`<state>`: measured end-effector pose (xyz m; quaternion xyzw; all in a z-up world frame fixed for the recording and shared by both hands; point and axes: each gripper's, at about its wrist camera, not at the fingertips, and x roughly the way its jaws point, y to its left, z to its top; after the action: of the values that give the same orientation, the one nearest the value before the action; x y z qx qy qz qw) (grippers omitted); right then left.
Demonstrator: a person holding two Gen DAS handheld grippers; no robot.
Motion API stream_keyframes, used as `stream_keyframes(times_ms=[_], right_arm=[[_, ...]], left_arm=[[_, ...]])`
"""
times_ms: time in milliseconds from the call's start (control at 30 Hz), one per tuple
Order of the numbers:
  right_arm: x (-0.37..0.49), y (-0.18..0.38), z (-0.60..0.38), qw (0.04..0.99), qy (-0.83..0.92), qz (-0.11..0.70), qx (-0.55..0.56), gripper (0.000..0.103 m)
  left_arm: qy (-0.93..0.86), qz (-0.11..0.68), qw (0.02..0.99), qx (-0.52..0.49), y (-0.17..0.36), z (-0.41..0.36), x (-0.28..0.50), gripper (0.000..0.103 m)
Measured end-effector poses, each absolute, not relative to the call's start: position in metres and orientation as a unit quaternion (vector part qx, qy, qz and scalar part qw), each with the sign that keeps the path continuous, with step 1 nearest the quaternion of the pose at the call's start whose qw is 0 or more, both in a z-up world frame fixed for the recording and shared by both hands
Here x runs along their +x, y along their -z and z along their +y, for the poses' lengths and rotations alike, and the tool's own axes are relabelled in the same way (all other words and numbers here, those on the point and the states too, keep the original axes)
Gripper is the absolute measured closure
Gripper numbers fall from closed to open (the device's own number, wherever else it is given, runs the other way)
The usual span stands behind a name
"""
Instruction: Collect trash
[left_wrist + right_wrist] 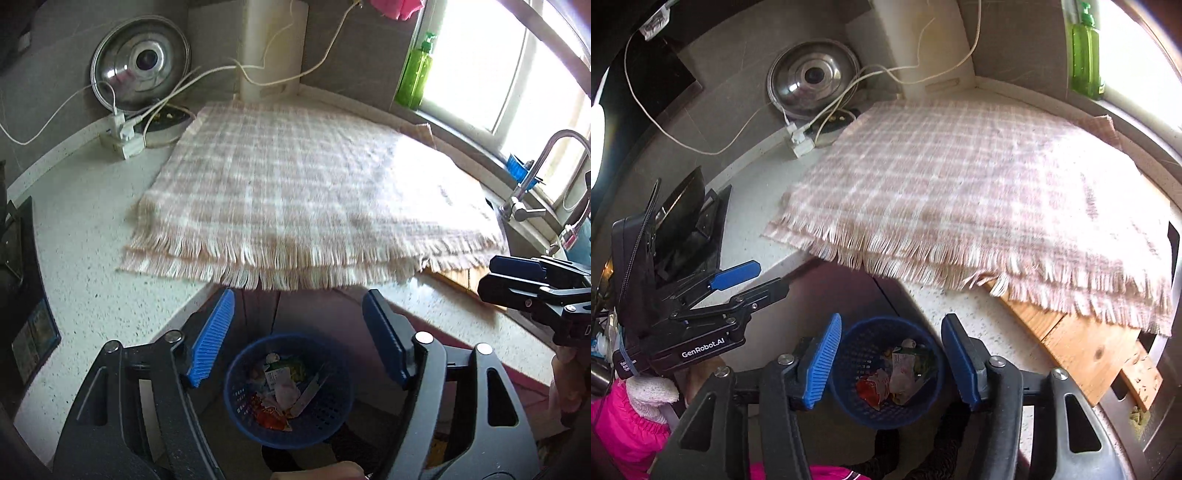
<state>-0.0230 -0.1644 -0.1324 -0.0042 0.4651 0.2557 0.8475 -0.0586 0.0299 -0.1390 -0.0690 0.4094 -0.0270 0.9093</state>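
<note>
A blue perforated basket (321, 417) (857, 350) stands on the floor below the counter edge. It holds crumpled wrappers and paper trash (280, 387) (897, 373). My left gripper (297, 299) hangs open above the basket, with nothing between its blue pads. My right gripper (892, 321) is likewise open and empty over the basket. Each gripper shows in the other's view: the right gripper (517, 273) at the right edge, the left gripper (757, 277) at the left. A hand in a white glove and a pink sleeve hold the left one.
A pink-and-white checked cloth (295, 184) (979, 192) with a fringe covers the speckled counter (81, 221), overhanging its edge. A wooden board (1082, 350) pokes out beneath it. A pot lid (140, 62), power strip (122, 136) with cables, green bottle (417, 74) and faucet (535, 177) line the back.
</note>
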Motion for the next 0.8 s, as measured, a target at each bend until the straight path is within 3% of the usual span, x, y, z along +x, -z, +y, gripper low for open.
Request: stream_keyframes(times_ms=[200,367,600,800], right_arm=[[-0.009,0.096,-0.185,0.874,-0.238,0.424,0.007,0.022],[0.003,0.077,-0.199,0.889,-0.227,0.397,0.011,0.014],[0.017,0.060,-0.212,0.907,-0.215,0.363,0.013,0.004],[0.025,0.054,-0.221,0.914,-0.210,0.347,0.017,0.002]], left_arm=[[0.030,0.362,0.930,-0.053,0.091,0.015,-0.041,0.019],[0.018,0.323,0.945,-0.041,0.061,0.002,-0.029,0.001],[0.007,0.291,0.956,-0.030,0.032,-0.010,-0.014,0.001],[0.003,0.278,0.960,-0.030,0.021,-0.017,-0.004,0.001]])
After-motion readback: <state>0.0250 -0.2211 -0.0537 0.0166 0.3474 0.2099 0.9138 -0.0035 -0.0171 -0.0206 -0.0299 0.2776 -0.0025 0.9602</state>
